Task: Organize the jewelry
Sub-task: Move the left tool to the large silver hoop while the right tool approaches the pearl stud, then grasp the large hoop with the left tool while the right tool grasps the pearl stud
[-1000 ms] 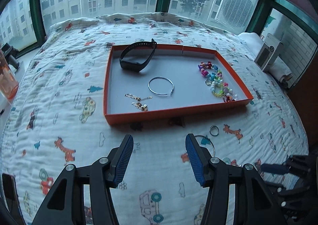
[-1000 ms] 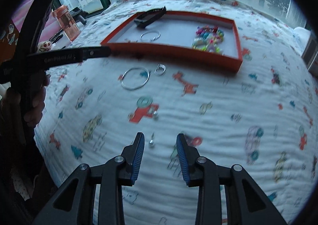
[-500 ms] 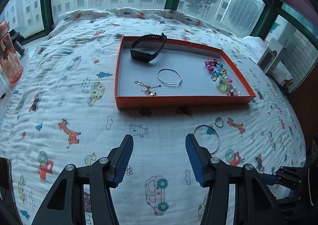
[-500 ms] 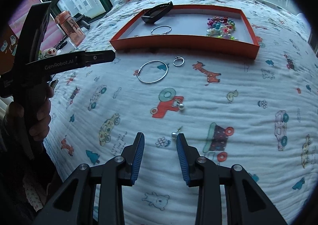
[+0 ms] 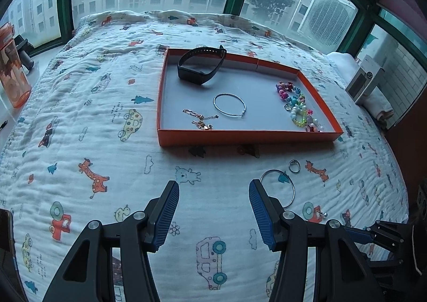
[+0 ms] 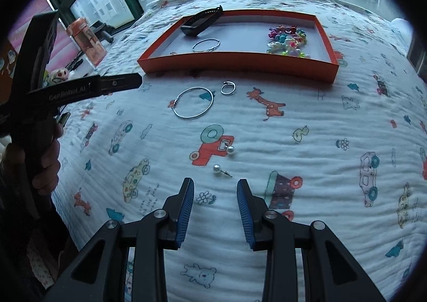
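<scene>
An orange tray [image 5: 240,136] [image 6: 234,61] on the bed holds a black wristband [image 5: 201,65] [image 6: 201,21], a silver hoop [image 5: 229,104], a gold chain [image 5: 198,120] and a coloured bead string [image 5: 296,107] [image 6: 287,39]. In front of the tray lie a large silver hoop [image 5: 283,181] [image 6: 193,102], a small ring [image 5: 294,166] [image 6: 228,87] and two pearl studs [image 6: 230,150] [image 6: 217,168]. My left gripper [image 5: 213,192] hangs open over bare quilt, left of the large hoop. Just short of the nearer pearl stud, my right gripper [image 6: 215,189] is open with nothing in it.
The cartoon-print quilt [image 5: 93,141] covers the whole bed. An orange bottle [image 5: 12,69] stands off the bed's left side. A small white appliance [image 5: 363,80] sits at the right by the window. A person's hand [image 6: 45,157] holds the left gripper's handle.
Both views have pulled back and tilted: the tray sits farther from the left fingers, and the two pearl studs have come into full view ahead of the right fingers. Neither gripper's gap changed.
</scene>
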`<state>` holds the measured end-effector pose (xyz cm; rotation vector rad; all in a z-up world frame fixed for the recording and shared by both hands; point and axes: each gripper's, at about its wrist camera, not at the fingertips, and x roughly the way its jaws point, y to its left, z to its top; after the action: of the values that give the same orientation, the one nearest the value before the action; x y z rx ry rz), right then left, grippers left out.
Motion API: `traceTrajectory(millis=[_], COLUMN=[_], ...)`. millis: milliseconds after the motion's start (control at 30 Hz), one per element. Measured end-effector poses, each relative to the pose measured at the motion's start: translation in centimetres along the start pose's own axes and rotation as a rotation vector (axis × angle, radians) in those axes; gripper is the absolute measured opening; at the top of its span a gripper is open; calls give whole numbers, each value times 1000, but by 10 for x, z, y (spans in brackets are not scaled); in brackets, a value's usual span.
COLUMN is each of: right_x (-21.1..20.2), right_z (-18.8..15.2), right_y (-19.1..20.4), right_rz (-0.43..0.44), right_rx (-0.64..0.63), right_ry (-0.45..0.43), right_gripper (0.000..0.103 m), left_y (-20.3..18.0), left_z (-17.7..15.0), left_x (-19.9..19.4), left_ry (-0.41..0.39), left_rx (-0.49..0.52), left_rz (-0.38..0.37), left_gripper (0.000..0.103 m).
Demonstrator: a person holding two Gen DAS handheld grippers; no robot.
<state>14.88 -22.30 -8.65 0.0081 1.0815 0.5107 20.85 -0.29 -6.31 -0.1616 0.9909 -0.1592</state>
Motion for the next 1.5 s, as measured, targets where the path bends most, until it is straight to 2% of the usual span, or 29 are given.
traceTrajectory(millis=[333,533,833,967,1133,1300,1433,1500], right_x=[7,11,14,14,13,7,0,-4], right_z=[5,6,7,6,6,6,7,9], right_y=[10,17,27,28,25,19,14,11], right_rz=[-89,-186,-267,-293,-278,-224,-208,-200], right_rx=[88,83,78,75,82,106,80,68], right_ry=[-23,-30,-30,-37,-43,-49,-56,-64], right_gripper=[37,28,27,20,19,19,19,19], left_y=[2,10,15,9,-2,-23,-46,-57], left_z=[1,2,1,-1,-4,-7,-8,-8], left_x=[7,6,3,4,5,9,18,24], left_ry=[5,0,-2,7,21,61,85,88], left_rx=[5,17,41,66,100,176,272,325], left_rz=[-39,-70,-97,-113,-140,-230,-227,-212], left_gripper=[59,59,59,59,59,59,60,66])
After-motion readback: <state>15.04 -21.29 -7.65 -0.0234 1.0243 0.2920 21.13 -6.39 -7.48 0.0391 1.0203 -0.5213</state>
